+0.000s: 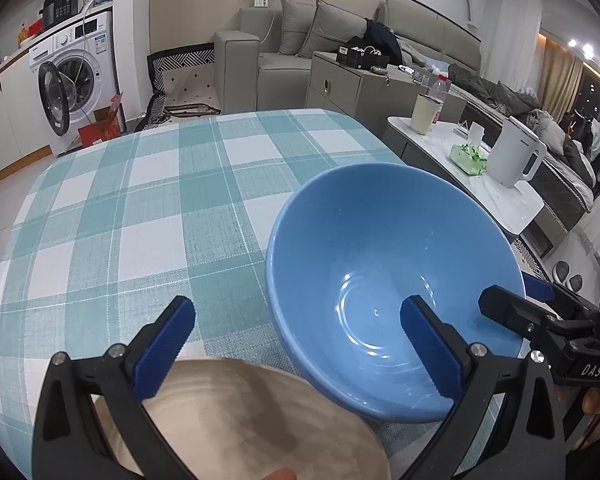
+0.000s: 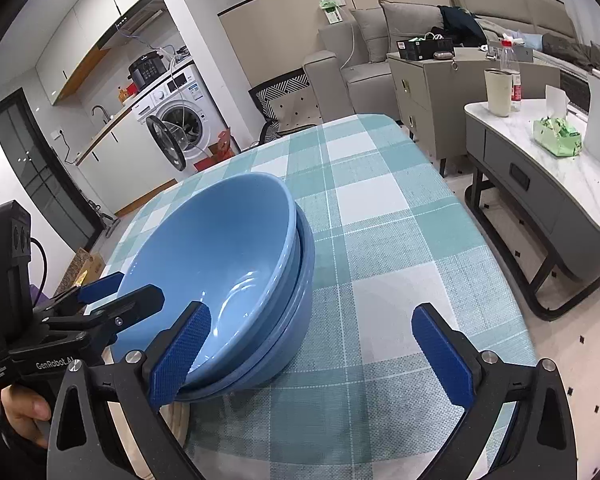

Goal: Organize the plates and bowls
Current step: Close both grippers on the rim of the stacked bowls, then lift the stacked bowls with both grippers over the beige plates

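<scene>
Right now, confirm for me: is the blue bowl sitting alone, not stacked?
No, the upper blue bowl is nested in a second blue bowl on the checked tablecloth.

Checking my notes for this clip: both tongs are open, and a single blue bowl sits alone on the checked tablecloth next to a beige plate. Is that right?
Not quite: the blue bowl is not alone. The right wrist view shows it nested in a second blue bowl, whose rim shows beneath it. The rest holds: left tongs and right tongs are open, on the checked tablecloth by the beige plate.
</scene>
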Demonstrator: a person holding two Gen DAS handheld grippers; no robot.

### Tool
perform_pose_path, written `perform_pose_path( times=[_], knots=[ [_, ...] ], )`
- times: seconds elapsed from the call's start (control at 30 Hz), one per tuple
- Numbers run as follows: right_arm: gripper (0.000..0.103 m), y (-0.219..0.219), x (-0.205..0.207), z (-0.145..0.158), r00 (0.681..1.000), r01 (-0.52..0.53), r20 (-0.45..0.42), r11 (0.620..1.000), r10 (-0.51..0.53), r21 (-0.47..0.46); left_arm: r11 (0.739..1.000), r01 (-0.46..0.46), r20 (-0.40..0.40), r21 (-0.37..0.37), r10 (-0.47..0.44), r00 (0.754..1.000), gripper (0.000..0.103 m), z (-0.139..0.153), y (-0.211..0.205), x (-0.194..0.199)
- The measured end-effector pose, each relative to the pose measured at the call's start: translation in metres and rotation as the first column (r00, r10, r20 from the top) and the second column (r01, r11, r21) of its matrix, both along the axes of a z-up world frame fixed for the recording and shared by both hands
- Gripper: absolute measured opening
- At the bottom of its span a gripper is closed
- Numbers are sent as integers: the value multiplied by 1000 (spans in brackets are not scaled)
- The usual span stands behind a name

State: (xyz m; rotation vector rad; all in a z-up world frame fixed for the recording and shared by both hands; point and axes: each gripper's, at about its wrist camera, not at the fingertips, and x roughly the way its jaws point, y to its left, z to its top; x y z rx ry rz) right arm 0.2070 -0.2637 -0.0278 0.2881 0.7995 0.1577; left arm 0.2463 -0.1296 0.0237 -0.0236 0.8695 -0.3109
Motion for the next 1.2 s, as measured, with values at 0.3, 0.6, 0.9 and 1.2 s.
perform_pose_path(
  times=[0.3, 0.6, 0.9, 1.2],
  knots=[
    [102, -1, 4, -7, 1000, -13, -21, 997, 15, 76, 999, 23, -8, -33, -24, 1000, 102, -1, -3, 4],
    [92, 10, 4, -8, 998, -60, -19, 996, 61, 72, 998, 34, -11, -53, -35, 999, 88, -1, -6, 3],
    [74, 18, -1, -4, 995, -103, 8, 993, 102, 62, 998, 43, -42, -49, -45, 998, 62, -6, -14, 4],
    [63, 28, -4, -2, 992, -121, 25, 992, 120, 33, 999, 22, -42, -44, -24, 999, 48, -6, -8, 4]
  ],
)
